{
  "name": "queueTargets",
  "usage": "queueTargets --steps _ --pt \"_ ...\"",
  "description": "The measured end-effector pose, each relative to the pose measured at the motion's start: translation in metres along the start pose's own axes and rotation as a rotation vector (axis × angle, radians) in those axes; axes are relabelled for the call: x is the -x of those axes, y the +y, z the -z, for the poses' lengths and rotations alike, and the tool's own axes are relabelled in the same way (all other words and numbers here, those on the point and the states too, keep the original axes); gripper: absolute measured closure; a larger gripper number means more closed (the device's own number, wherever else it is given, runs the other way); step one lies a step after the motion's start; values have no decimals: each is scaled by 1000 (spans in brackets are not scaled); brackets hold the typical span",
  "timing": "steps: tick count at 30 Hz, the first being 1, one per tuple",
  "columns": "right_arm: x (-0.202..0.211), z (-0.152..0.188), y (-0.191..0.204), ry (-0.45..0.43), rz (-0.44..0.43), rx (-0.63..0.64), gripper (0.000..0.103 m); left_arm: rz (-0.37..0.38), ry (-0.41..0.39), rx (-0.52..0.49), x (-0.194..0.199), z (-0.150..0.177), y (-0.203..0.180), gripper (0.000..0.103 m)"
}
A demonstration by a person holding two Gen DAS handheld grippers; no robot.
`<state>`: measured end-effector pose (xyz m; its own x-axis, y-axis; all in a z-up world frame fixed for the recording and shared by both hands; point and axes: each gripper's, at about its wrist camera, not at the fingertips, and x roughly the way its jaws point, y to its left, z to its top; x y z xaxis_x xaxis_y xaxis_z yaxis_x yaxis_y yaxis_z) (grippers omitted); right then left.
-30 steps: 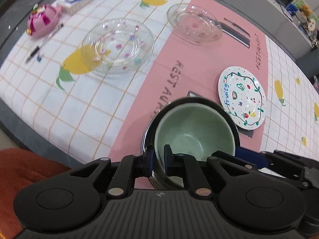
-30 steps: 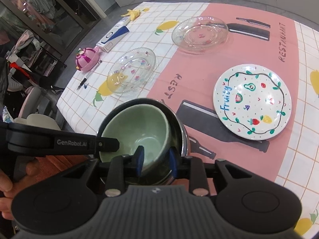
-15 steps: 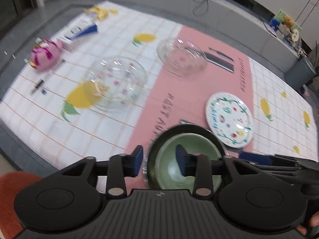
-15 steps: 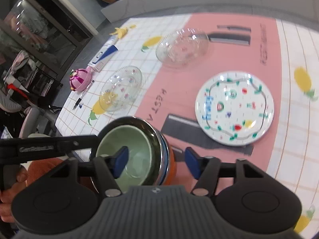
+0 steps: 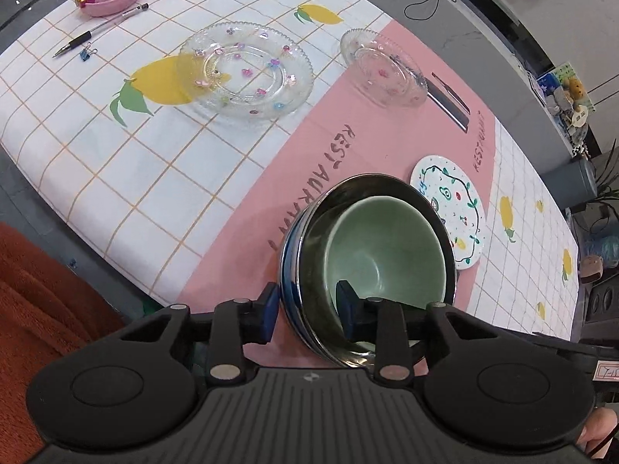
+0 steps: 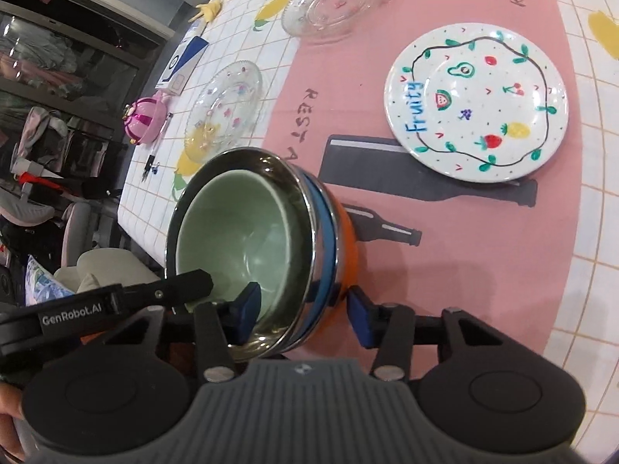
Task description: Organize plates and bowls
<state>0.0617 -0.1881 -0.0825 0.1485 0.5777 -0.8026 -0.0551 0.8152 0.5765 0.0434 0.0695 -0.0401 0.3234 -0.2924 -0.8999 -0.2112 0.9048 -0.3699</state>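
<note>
Two jaws of the left gripper (image 5: 305, 307), just closing, straddle the rim of the bowl stack (image 5: 371, 232) at the table (image 5: 116, 178)'s near edge; whether they bite, I cannot tell. Uneven pulls could tip the nested bowls.

The right gripper (image 6: 303, 313), likewise just closing, straddles the rim opposite, its outer pad apart from the wall. The fruit plate (image 6: 476, 104) lies near and the glass plate (image 6: 224, 112) farther; neither blocks.

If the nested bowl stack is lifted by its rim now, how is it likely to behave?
The bowl stack is probably heavy for its size: several bowls nest there. The shiny steel rim looks slippery. The green bowl sits loose inside, so it may shift if tilted.
</note>
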Motion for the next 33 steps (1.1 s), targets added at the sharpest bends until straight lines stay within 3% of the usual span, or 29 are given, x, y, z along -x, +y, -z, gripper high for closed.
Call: queueTargets --steps 12,18,22,27,33 --pt "-8 -16 9 -53 -8 29 56 -23 -17 1 -2 -26 3 69" --pt "-7 -18 17 -53 12 82 54 0 -7 -25 -1 -31 5 69" --pt "9 -17 27 -130 42 175 39 -14 -89 -71 14 -39 4 66" --pt "35 -20 27 -264 34 224 36 -14 -189 -108 27 -60 5 66" --pt "44 -28 19 -373 -12 199 36 -92 -282 -228 21 -85 -8 66"
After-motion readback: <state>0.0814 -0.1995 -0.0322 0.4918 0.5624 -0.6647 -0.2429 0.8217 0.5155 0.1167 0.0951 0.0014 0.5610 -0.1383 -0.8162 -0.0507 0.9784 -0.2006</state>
